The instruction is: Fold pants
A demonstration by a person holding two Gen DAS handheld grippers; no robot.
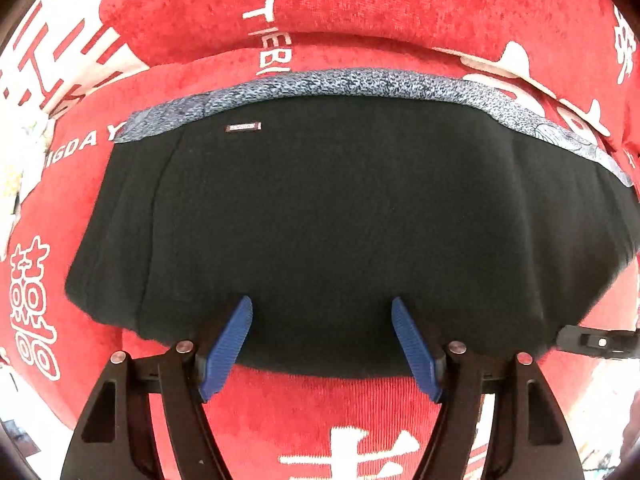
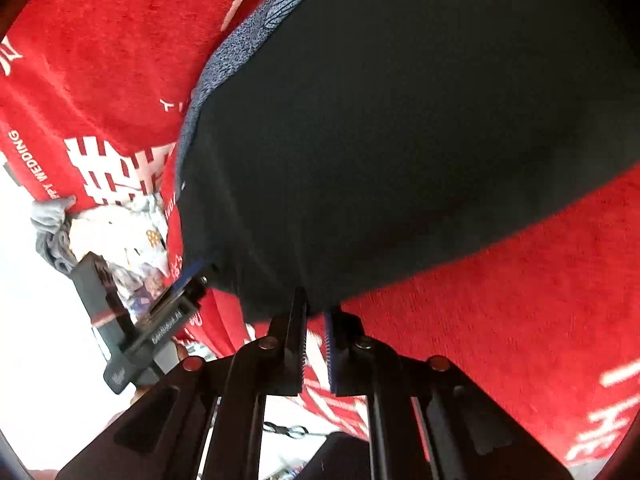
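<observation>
Jaws of the right gripper [image 2: 316,322] pinch the near hem of the soft black folded pants with a speckled grey waistband [image 1: 340,216]; left gripper [image 1: 322,316] jaws stand spread, pointing straight down over that same edge. Limp, light cloth on the red printed bedcover [image 1: 320,408]: best gripped at hems.

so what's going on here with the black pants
A person is folding black pants on a red blanket with two handheld grippers. The right gripper has pinched the near edge of the pants. The left gripper points down over the same edge, open, gripping nothing.
</observation>
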